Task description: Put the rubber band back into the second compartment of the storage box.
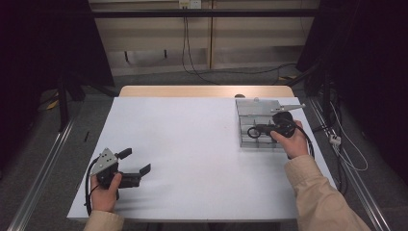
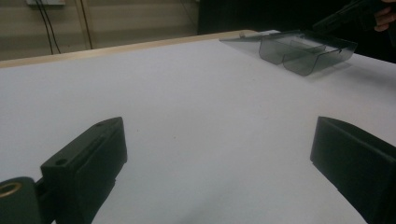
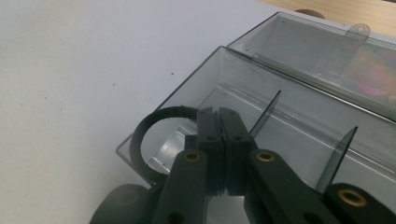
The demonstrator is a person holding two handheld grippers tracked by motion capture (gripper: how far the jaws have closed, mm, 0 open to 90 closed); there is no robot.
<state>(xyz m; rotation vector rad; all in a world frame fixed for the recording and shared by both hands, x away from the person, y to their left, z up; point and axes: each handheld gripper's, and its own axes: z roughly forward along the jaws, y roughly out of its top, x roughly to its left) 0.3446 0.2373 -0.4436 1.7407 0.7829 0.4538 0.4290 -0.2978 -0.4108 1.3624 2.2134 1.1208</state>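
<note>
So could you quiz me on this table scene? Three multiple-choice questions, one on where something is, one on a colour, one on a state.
1. Where does the clear box sit on the white table?
A. far right part
B. near left corner
C. dead centre

2. What colour is the ring at the right gripper?
A. red
B. black
C. yellow

3. How do the left gripper fingers stand?
A. shut on the ring
B. shut on the box lid
C. wide apart with nothing between them

Answers: 1 A, the high view shows the box by the table's far right edge. 2 B, the right gripper view shows a black loop pinched between shut fingers over the box. 3 C, the left gripper view shows bare table between the fingers.
</note>
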